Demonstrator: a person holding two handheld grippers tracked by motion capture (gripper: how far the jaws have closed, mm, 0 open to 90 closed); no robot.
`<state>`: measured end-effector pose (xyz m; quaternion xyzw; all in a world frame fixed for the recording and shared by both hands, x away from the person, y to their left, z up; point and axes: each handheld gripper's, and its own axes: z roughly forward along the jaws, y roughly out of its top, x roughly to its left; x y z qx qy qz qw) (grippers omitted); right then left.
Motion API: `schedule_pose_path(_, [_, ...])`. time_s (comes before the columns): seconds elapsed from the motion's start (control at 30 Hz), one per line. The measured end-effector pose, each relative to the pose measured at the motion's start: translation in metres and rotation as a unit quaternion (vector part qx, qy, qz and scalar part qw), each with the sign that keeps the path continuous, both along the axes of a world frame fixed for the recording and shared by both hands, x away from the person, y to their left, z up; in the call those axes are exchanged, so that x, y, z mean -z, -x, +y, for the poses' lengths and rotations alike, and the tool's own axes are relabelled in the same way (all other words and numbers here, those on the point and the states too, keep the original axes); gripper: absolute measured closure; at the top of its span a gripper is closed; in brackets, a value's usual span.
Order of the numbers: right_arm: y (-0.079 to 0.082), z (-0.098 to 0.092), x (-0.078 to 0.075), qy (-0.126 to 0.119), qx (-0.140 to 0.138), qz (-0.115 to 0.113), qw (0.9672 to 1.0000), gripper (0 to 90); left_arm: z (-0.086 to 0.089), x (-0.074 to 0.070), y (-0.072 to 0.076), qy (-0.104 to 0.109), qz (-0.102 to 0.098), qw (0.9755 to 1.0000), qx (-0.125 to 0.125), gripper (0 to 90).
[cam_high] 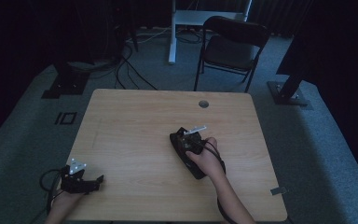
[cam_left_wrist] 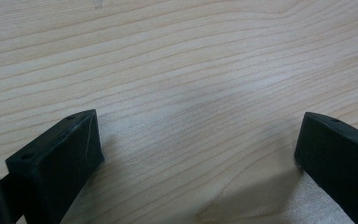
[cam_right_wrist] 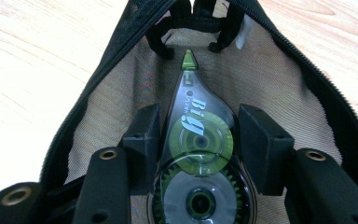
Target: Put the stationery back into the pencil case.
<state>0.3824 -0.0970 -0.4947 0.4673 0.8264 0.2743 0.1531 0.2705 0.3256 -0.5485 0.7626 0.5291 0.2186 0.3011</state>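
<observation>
The correction tape dispenser (cam_right_wrist: 196,154), a clear teardrop-shaped body with green reels and a green tip, sits nearest the lens in the right claw view, clamped at its sides between the two black jaws of the right claw (cam_right_wrist: 198,140). Its tip points into the open mouth of a black zip pouch (cam_right_wrist: 98,88), whose tan mesh lining spreads under and around the dispenser while the zipper edges flare out to either side. From the high view, the right claw (cam_high: 189,140) rests over the same pouch (cam_high: 196,171) near the middle of the wooden bench (cam_high: 135,116), with the person's right hand (cam_high: 207,161) behind it. The dispenser appears to be already inside the pouch's opening, so the carrying seems mostly done; what is left, I judge, is letting go, pulling the claw out and possibly zipping up. Apart from the dispenser, only dark straps or loops can be made out deeper in the pouch. The left claw (cam_high: 85,181) lies near the bench's front left corner, well apart, its jaws standing wide over bare wood with nothing between them.
</observation>
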Motion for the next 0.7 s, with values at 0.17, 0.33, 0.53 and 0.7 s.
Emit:
schedule_pose_path(0.17, [-0.0022, 0.0004, -0.0001, -0.004, 0.011, 0.012, 0.9999, 50.1, 0.0000, 0.0000, 0.0000, 0.000, 0.000, 1.0000, 0.000, 0.8])
schedule_pose_path(0.33, [-0.0039, 0.0015, 0.0011, 0.003, 0.013, 0.012, 0.9998, 49.9, 0.0000, 0.0000, 0.0000, 0.000, 0.000, 1.0000, 0.000, 0.8])
schedule_pose_path(0.53, [-0.0029, 0.0031, 0.0003, 0.007, 0.013, 0.013, 0.9998, 47.2, 0.0000, 0.0000, 0.0000, 0.000, 0.000, 1.0000, 0.000, 0.8])
schedule_pose_path(0.7, [-0.0029, 0.0028, -0.0028, -0.001, 0.012, 0.011, 0.9999, 47.1, 0.0001, 0.0000, 0.0000, 0.000, 0.000, 1.0000, -0.001, 0.8])
